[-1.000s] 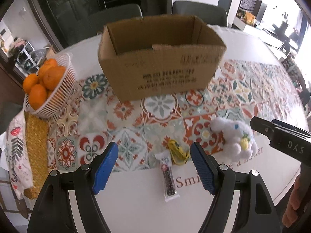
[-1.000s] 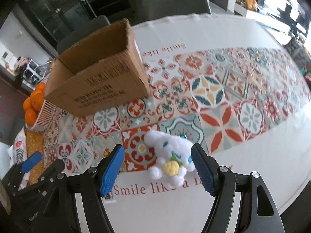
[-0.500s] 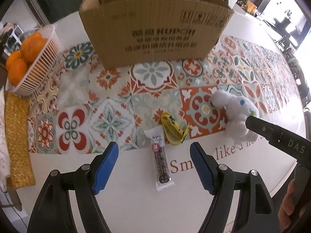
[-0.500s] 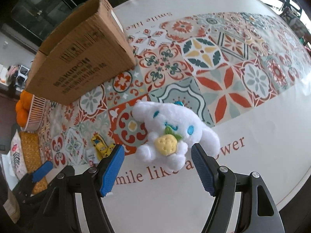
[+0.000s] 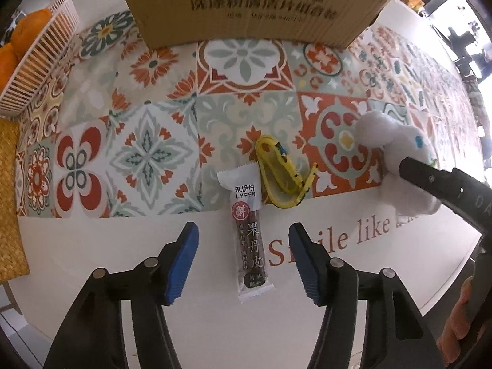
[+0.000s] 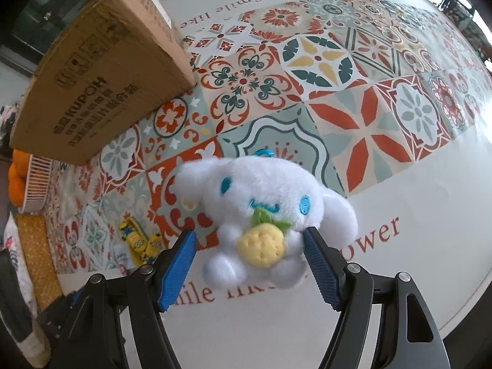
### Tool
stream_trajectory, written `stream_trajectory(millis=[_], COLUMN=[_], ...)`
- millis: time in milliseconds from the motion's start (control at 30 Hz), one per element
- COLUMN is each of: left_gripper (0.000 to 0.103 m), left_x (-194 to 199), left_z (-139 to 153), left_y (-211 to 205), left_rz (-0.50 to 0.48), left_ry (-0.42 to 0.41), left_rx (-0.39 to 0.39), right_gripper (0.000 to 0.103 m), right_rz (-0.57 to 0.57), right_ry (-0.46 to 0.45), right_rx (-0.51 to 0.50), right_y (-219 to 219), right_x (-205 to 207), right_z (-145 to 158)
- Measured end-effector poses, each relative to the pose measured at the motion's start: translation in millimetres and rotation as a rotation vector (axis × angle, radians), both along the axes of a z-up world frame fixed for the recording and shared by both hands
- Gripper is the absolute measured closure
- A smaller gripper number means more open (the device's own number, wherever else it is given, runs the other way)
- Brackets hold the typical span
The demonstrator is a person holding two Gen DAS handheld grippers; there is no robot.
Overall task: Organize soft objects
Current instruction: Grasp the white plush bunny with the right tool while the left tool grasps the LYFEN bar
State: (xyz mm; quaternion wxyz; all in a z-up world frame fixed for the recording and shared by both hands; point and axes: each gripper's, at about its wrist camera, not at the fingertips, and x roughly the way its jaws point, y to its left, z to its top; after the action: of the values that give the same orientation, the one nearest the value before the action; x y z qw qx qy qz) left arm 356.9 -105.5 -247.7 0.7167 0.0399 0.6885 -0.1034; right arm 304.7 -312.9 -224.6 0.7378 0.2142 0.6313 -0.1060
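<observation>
The left gripper [image 5: 243,261] hangs point-down over the snack bar [image 5: 250,236], its ribbed blue pads [image 5: 181,264] apart on either side of the lower half of the wrapper; the jaws have just been closing in, though neither pad touches the packet yet. The right gripper [image 6: 250,264] straddles the plush toy [image 6: 264,215] in the same way, its jaws apart: the right pad sits against or just beside the toy's arm, while a clear gap shows at the left one. This looks like the approach-and-grasp step, with nothing yet lifted towards the cardboard box [image 5: 261,3]. Taking the box as landmark, the snack bar lies in front of its printed face, on the white border of the tablecloth [image 5: 147,153]; the plush toy lies in front of the box and off to its right; a looped yellow strap [image 5: 283,172] lies between them, just beside the bar's top end. Next, each gripper probably needs to settle lower and squeeze. The bar is a long, flat, glossy packet that may slip or crumple, so a centred pinch across its width would suit. The toy is fluffy, rounded and yielding, so its pile should compress before the grip firms. The box is stiff corrugated board.
</observation>
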Motion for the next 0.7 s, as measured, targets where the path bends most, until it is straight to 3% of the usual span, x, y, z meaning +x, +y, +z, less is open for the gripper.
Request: stream_trajectory(millis=[433,533,700], left_gripper=[0.066,0.078,0.080], left_x=[-3,-3,3], left_z=[-32,-31,-27], left_y=[-9,-11,-12], left_rz=[0.036,0.017,0.016], left_ry=[0.023,0.013,0.011], left_rx=[0.050,0.041,0.018], right_gripper=[0.031,0.038,0.045], right_rz=[0.061,0.060,0.067], right_ry=[0.049,0.068,0.040], right_rx=[-0.044,-0.027,-0.025], right_y=[0,-2,0], right_x=[13,11,4], right_z=[-19,-27,-25])
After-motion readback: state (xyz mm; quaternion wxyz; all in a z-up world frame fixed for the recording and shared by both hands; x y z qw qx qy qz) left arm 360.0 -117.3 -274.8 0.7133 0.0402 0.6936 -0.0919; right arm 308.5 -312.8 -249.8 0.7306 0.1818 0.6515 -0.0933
